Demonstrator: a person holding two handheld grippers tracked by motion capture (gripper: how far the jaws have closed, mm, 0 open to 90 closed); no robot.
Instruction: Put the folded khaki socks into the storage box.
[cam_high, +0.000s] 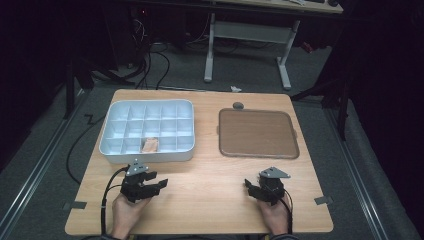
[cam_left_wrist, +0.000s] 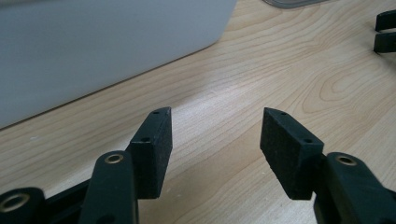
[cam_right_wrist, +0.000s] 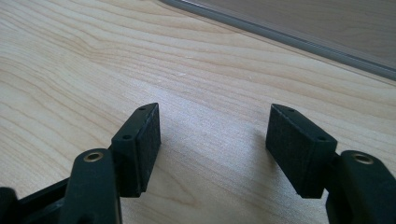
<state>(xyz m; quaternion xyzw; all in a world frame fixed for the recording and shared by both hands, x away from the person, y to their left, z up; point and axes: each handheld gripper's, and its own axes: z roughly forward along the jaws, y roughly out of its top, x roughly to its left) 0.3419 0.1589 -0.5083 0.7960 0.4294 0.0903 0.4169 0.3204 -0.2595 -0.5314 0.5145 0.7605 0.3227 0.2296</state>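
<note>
Left gripper view: white tray cropped, compartments hidden; left claw empty

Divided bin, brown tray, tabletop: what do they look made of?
Bin: probably moulded plastic, pale grey-white, smooth matte walls, rounded corners. Tray: likely plastic, brown flat panel with a raised lighter rim; could be laminate. Table: light wood or wood-look laminate, grain lines visible, slight sheen.
</note>
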